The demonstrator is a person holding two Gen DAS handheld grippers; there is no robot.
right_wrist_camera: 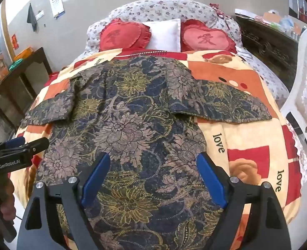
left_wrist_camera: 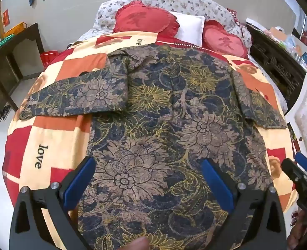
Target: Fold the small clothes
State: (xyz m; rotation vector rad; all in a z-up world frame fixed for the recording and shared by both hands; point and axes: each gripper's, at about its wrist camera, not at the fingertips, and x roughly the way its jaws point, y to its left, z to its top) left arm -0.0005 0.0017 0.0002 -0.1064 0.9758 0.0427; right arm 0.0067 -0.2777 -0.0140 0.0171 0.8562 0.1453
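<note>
Left gripper (left_wrist_camera: 147, 179) and right gripper (right_wrist_camera: 153, 175): fingers wide apart, holding nothing, above the flat floral shirt (left_wrist_camera: 166, 112).

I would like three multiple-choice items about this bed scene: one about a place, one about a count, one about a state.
1. Where does the floral shirt lie?
A. on the white chair
B. spread on the patchwork blanket
C. on the dark side table

2. How many red heart cushions lean at the head of the bed?
A. one
B. two
C. four

3. How stands the right claw?
A. open, holding nothing
B. shut on a sleeve
C. shut on a cushion

Answers: 1 B, the blanket shows around the shirt on all sides. 2 B, one heart sits on each side of the white pillow. 3 A, its blue fingers stand wide apart above the cloth.
</note>
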